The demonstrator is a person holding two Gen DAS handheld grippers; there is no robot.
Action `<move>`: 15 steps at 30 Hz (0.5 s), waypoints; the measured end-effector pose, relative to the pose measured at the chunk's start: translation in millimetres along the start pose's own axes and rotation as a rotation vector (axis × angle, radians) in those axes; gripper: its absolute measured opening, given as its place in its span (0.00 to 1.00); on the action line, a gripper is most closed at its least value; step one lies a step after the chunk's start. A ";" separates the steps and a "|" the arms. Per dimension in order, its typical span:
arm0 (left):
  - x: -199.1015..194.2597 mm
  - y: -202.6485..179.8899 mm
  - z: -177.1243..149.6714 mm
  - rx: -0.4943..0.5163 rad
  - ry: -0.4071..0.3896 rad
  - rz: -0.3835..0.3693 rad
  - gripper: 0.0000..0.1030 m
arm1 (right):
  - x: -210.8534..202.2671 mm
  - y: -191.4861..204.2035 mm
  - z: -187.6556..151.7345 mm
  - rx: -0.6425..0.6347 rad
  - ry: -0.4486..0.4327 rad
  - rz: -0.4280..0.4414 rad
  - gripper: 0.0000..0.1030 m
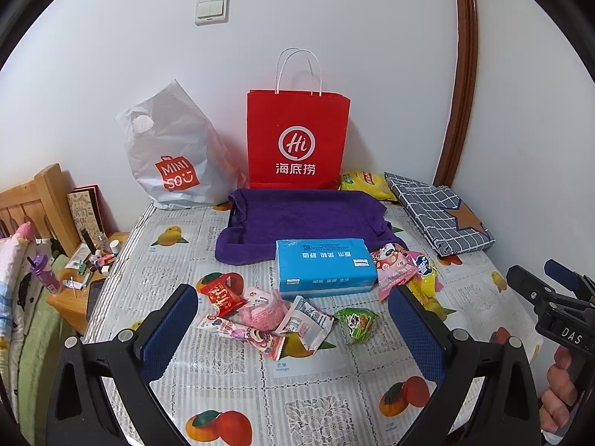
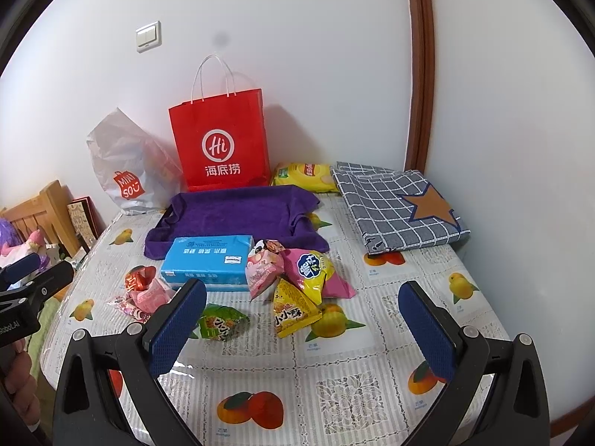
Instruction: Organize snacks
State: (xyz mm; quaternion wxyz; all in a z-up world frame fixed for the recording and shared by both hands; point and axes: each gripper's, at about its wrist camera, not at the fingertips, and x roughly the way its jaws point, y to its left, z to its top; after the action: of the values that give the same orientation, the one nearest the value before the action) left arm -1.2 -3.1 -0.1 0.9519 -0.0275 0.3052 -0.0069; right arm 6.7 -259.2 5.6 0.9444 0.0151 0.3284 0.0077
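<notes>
Left view: my left claw [image 1: 293, 319] hangs wide open and empty, low over the table [image 1: 316, 401]. The pink packets [image 1: 260, 312] and green packet [image 1: 355, 323] lie right between its fingers, a little ahead. The purple tray [image 1: 305, 219] waits behind the blue box [image 1: 323, 264], likely the drop spot.

Right view: my right claw [image 2: 305, 319] gapes too, holding nothing. The yellow packet [image 2: 293, 312] sits just ahead, the green one by my left finger.
</notes>
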 end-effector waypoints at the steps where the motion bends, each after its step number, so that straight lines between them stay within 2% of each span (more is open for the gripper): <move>1: 0.0 0.0 0.0 0.000 0.000 -0.001 1.00 | -0.4 0.1 -0.2 -0.001 0.000 -0.001 0.99; 15: 0.5 -2.1 -0.2 0.002 -0.002 0.002 1.00 | -1.4 1.4 -1.9 -0.004 -0.003 0.001 0.99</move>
State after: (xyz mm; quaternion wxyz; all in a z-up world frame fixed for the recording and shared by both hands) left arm -0.9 -5.2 -0.5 0.9522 -0.0262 0.3041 -0.0063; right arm 4.5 -257.8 5.0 0.9450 0.0136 0.3268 0.0090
